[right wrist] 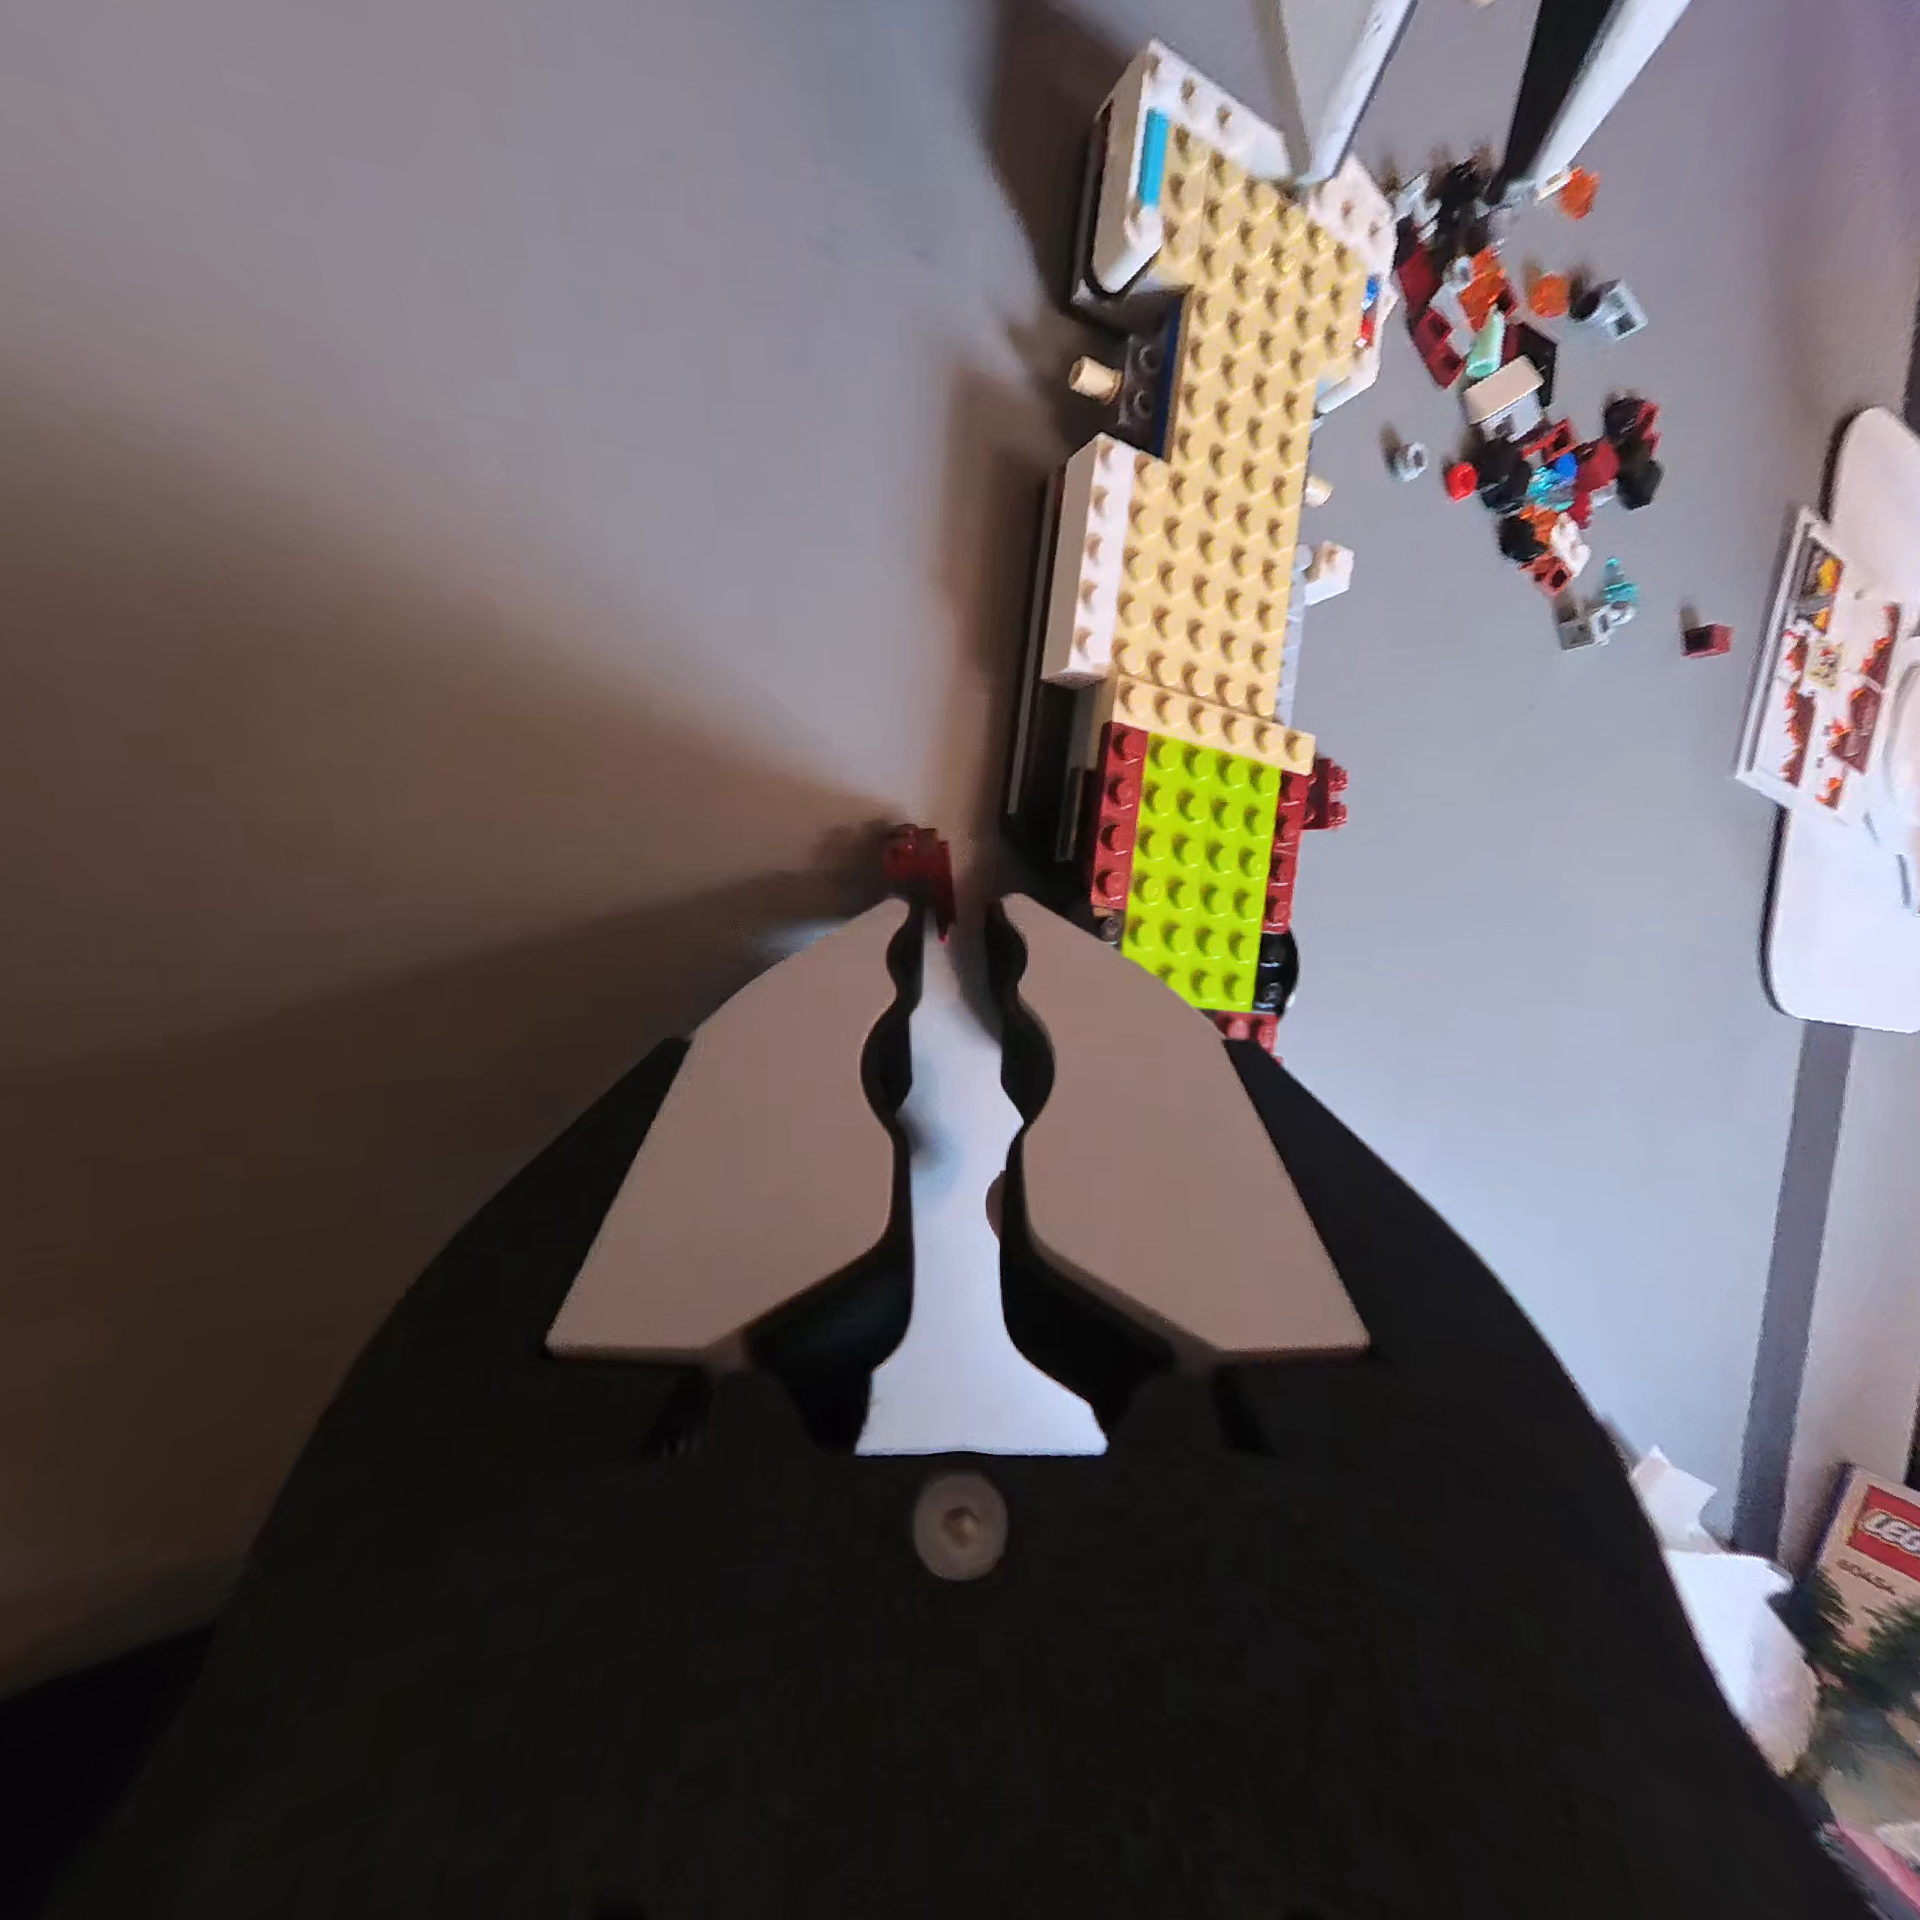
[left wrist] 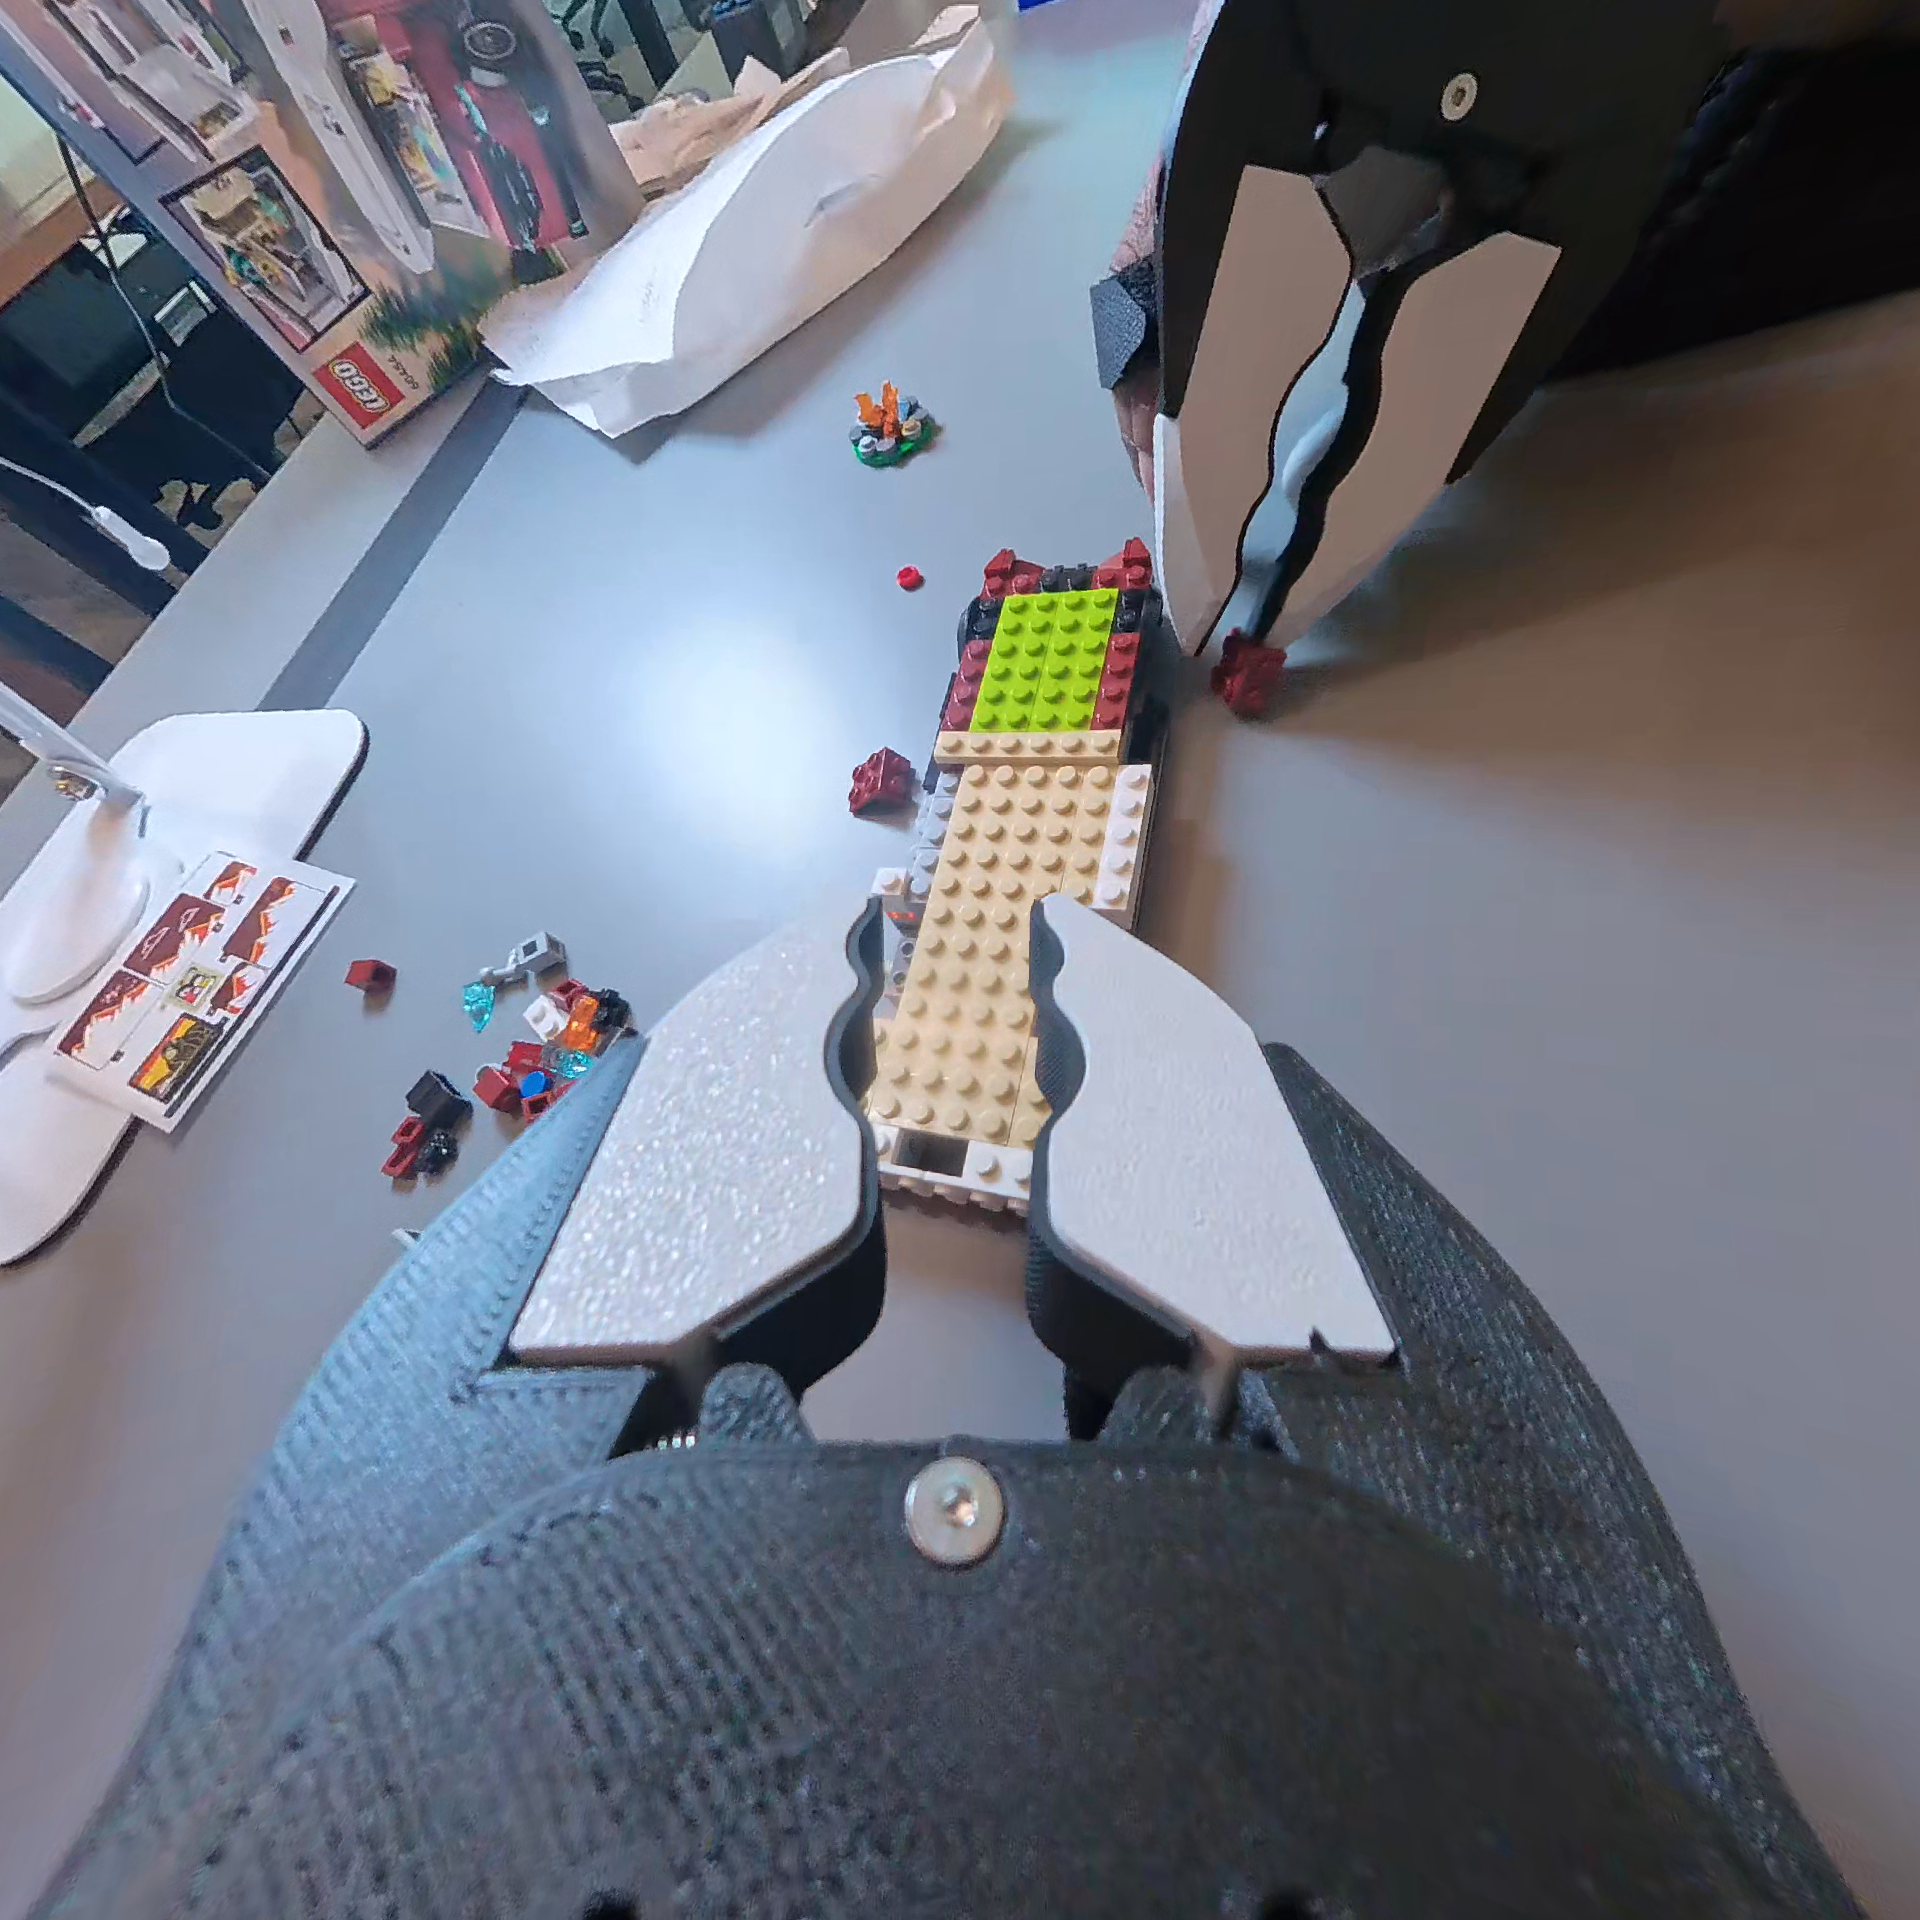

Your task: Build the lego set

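A long brick build with a tan studded plate [left wrist: 997, 935] and a lime green plate [left wrist: 1049, 660] lies on the grey table [left wrist: 623, 675]. My left gripper [left wrist: 961, 914] is open; its fingers straddle the near end of the tan plate without a clear grip. My right gripper [right wrist: 961, 904] is open, its tips low over the table beside the green end [right wrist: 1205, 862]. A small dark red piece [right wrist: 917, 860] lies on the table just past its left fingertip, not between the pads. The left wrist view shows the right gripper [left wrist: 1236, 629] above this piece [left wrist: 1250, 673].
Another dark red piece [left wrist: 881, 779] lies left of the build. A pile of loose small bricks [left wrist: 530, 1049], a sticker sheet [left wrist: 197, 977] and a white lamp base [left wrist: 208, 769] lie at the left. A set box [left wrist: 343, 208], a white paper bag [left wrist: 769, 239] and a small campfire build [left wrist: 891, 421] lie beyond. Left tips to right tips: about 12 cm. To reach the small campfire build [left wrist: 891, 421] in a straight line is about 15 cm for my right fingers, about 25 cm for my left.
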Available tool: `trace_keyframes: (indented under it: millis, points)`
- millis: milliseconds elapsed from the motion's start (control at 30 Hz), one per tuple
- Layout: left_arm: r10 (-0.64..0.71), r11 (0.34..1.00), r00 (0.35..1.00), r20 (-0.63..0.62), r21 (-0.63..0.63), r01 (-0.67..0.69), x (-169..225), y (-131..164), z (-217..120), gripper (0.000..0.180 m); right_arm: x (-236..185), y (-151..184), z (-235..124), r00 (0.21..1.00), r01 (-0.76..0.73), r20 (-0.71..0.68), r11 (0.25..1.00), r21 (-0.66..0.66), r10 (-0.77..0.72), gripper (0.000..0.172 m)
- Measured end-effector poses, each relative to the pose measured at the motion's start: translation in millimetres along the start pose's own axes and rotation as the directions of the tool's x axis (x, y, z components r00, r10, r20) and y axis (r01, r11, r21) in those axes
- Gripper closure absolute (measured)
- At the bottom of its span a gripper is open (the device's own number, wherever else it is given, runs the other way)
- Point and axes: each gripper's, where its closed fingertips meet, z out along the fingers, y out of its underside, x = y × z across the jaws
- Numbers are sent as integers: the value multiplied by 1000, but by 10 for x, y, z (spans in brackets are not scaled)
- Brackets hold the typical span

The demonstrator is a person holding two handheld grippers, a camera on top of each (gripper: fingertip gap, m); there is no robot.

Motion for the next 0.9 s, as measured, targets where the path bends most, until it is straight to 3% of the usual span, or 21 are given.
trace_keyframes:
  millis: [167, 300, 367, 467, 600, 733, 900]
  points:
    - [-1, 1000, 1000, 22, 0, 1, -61, 23, -33, 153, -49, -46, -97, 994, -85, 77, 995, 58, 80, 153]
    - [-58, 997, 998, 39, 48, 56, -162, -15, -100, 155, 163, -236, -229, 976, -217, 66, 938, 271, 206, 152]
    - [-100, 992, 993, 58, 89, 95, -239, -55, -150, 157, 370, -310, -301, 953, -287, 26, 873, 395, 302, 147]
    - [-184, 973, 979, 89, 161, 168, -382, -98, -239, 162, 776, -327, -459, 860, -389, -49, 715, 580, 508, 128]
    - [-291, 929, 941, 170, 284, 236, -649, -146, -418, 170, 1133, -178, -672, 700, -421, -108, 530, 736, 706, 130]
    - [-366, 890, 887, 281, 384, 246, -929, -196, -706, 170, 1249, 1, -737, 619, -410, -182, 512, 755, 764, 136]
    - [-466, 833, 788, 403, 499, 237, -1248, -223, -1319, 167, 1299, 94, -783, 583, -411, -202, 500, 762, 787, 139]
